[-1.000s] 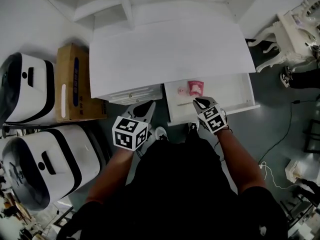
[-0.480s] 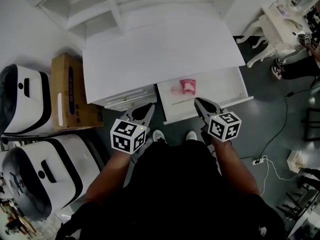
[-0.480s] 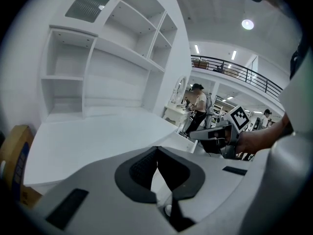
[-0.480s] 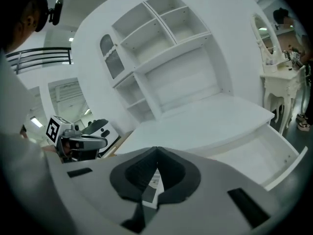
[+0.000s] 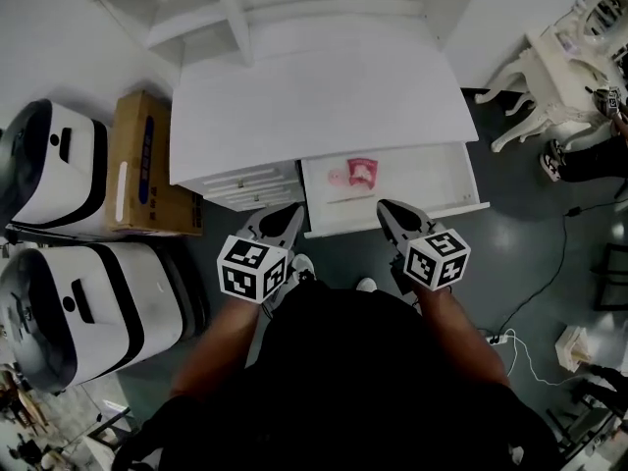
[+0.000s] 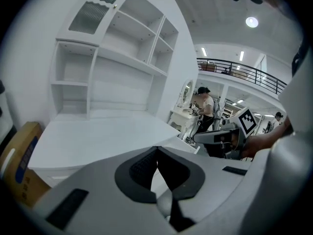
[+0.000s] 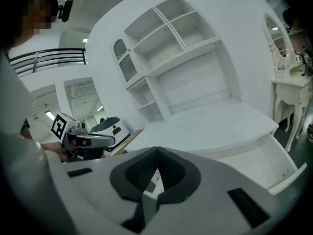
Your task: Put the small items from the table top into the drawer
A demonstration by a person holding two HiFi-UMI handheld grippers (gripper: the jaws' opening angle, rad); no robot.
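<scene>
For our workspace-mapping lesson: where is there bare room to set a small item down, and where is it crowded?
The desk top is bare from the shelves to its front edge. In the open drawer, everything right of the pink packet is free. Crowded: the drawer's left end, holding the packet and a small pink item.

floor [image 5: 530,234]: dark grey | shelves [image 5: 186,18]: white, at back | cardboard box [image 5: 137,165]: left | ornate white table [image 5: 564,62]: right

I see a small red-and-pink packet [image 5: 362,172] and a pale pink round piece [image 5: 337,177] lying flat in the open white drawer [image 5: 427,177], just ahead of my right claw [image 5: 385,208].
</scene>
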